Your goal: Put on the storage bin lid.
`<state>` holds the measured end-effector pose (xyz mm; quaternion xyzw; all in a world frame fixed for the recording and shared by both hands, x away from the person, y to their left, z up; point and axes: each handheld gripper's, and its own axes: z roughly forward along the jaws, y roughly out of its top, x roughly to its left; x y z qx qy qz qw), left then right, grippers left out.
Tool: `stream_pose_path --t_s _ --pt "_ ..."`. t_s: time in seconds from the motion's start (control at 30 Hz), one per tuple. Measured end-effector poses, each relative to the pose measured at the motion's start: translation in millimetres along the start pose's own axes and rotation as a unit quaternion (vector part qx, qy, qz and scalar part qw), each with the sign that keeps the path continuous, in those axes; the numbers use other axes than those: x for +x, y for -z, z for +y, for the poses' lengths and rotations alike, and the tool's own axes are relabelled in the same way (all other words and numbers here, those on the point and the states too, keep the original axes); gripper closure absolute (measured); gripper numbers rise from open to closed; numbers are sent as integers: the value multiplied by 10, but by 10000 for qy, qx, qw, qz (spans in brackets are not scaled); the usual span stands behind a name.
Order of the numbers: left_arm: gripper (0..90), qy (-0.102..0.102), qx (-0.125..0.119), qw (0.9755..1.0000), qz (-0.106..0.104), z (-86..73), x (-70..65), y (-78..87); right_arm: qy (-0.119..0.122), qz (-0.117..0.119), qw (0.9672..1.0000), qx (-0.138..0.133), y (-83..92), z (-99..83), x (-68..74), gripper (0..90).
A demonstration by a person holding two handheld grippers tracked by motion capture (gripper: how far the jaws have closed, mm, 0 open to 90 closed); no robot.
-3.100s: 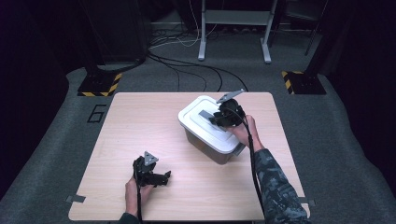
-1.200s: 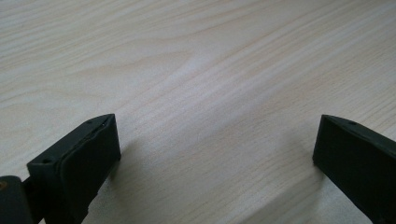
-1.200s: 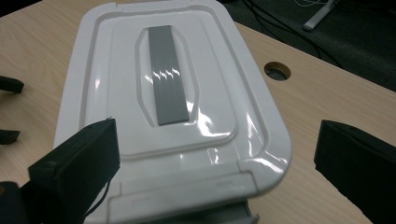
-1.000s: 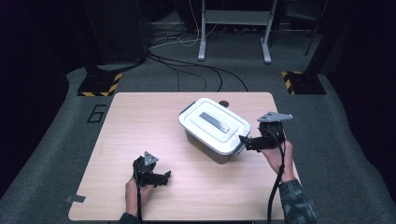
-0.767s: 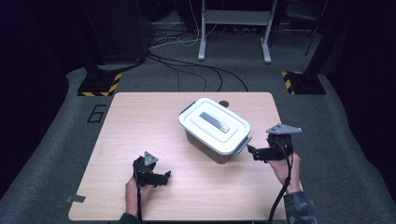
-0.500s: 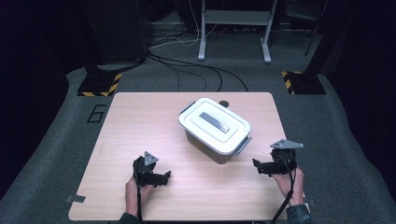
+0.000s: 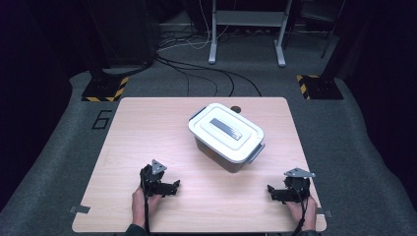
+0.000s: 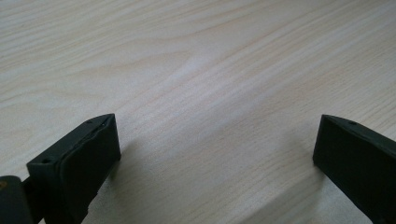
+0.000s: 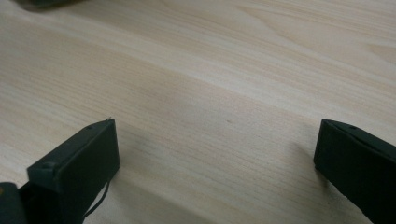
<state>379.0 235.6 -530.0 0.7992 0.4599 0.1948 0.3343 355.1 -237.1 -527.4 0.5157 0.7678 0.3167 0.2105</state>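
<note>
Right claw point(image 7: 281, 192) is resting wide open and empty on the surface point(image 7: 147, 128), withdrawn from the lidded box point(image 7: 226, 136); left claw point(image 7: 164, 187) likewise; work looks finished.

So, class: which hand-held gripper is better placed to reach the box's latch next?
Probably the right hand-held gripper: it lies near the box end whose grey latch faces it, jaws open.

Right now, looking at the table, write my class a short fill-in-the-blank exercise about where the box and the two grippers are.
1. The lid of the white box is ____.
2. The jaws of the left gripper stand ____, with bare table between them.
3. The right gripper rests near the table's ____ corner on the person's side.
4. Neither gripper ____ the box.

Missing words: closed; open; right; touches
</note>
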Motion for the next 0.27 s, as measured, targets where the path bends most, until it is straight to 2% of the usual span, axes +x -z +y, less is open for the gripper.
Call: stream_pose_path --t_s 0.27 --pt "3 -25 3 10000 7 2 1 -1 50 33 9999 -85 -6 -17 10 0"
